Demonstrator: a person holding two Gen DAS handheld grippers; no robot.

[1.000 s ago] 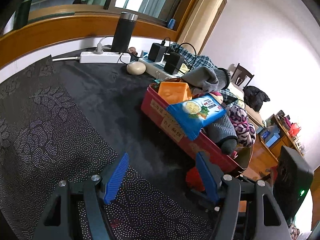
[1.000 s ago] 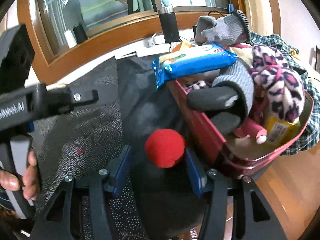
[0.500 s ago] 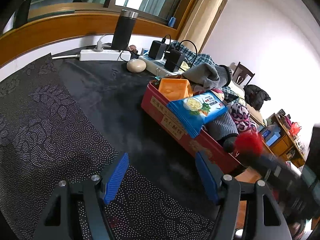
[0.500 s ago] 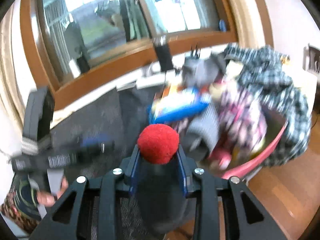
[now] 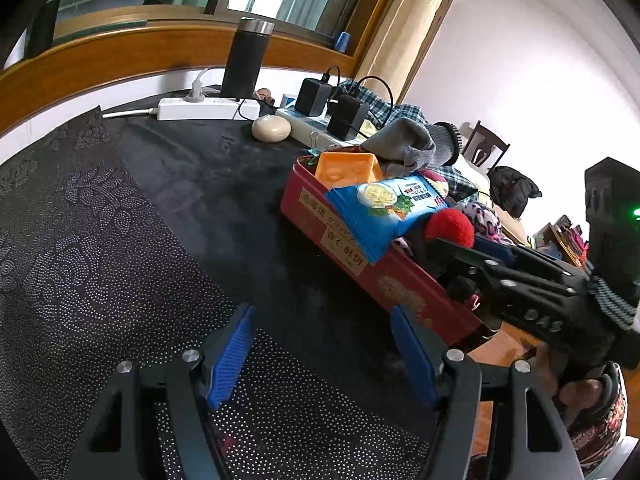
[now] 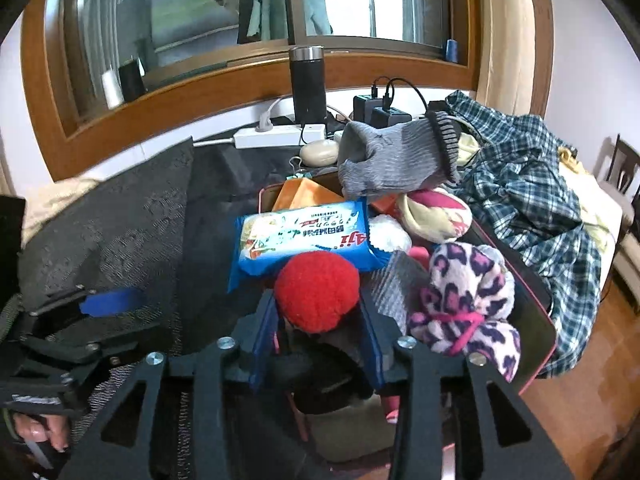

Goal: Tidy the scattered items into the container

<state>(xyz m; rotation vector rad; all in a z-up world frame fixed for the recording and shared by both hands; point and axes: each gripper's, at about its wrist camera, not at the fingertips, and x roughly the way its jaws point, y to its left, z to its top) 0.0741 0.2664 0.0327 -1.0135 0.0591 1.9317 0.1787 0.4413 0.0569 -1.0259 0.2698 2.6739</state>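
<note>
Our right gripper pinches the red pom-pom between narrowed jaws, now over the red tin, no longer above the dark cloth. Our left gripper stays wide apart, holding nothing.

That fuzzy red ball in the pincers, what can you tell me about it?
The red ball is a round, fuzzy pompom, seemingly yarn or plush. The right gripper is shut on it, blue pads pressing both sides. It is held over the crowded red tin, just in front of the blue snack packet and beside a leopard-print fluffy item.
</note>
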